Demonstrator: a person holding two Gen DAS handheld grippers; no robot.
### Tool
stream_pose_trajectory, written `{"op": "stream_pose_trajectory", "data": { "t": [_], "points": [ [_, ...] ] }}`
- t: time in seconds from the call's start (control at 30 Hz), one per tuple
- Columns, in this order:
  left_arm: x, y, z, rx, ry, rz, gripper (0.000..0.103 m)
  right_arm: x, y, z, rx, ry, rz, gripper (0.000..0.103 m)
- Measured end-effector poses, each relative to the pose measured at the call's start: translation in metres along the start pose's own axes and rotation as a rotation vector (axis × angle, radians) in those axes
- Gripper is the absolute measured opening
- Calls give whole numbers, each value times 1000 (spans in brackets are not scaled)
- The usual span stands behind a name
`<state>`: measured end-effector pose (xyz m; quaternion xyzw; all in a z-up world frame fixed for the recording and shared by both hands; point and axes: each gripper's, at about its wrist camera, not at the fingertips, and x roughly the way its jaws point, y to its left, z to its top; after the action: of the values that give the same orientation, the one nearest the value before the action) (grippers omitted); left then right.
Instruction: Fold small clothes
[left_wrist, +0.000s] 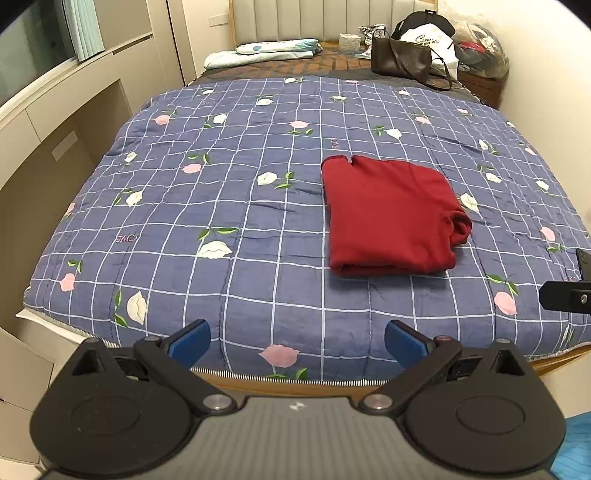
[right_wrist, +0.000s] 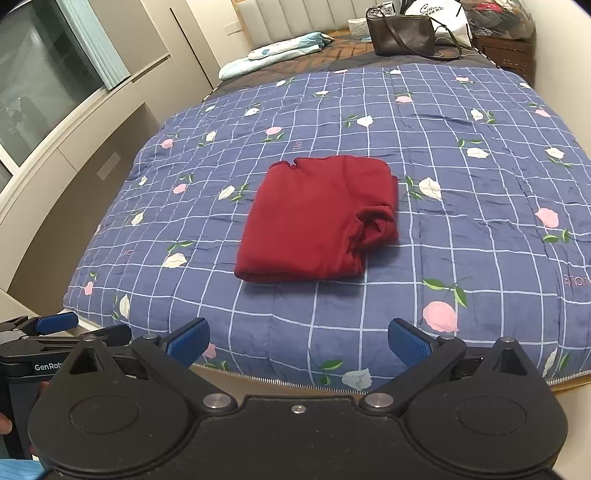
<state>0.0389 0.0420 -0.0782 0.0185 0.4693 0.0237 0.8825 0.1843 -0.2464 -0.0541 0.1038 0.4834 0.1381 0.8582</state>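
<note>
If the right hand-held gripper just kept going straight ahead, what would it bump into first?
Probably the folded red garment. The open right hand-held gripper points over the blue floral quilt toward it, with nothing between; depth is uncertain, so it may touch quilt first.

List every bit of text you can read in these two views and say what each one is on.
"GenRob", cut off by the right gripper's body: on the left gripper seen in the right wrist view.
"LOVE", small purple stitching, repeated and partly mirrored or sideways: on the blue checked quilt.
Script word starting "S" or "C", too blurred to read: on the white bag at the headboard.
Red folded garment: no text visible.
</note>
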Motion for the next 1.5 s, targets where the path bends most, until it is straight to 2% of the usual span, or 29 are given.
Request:
{"op": "stream_pose_trajectory", "data": {
  "t": [0.87,1.5],
  "points": [
    [7,-10,5,-19,20,-5,102,-1,-13,6,11,5,-7,102],
    [8,-16,8,-31,25,19,102,1,-21,11,9,7,5,102]
  ]
}}
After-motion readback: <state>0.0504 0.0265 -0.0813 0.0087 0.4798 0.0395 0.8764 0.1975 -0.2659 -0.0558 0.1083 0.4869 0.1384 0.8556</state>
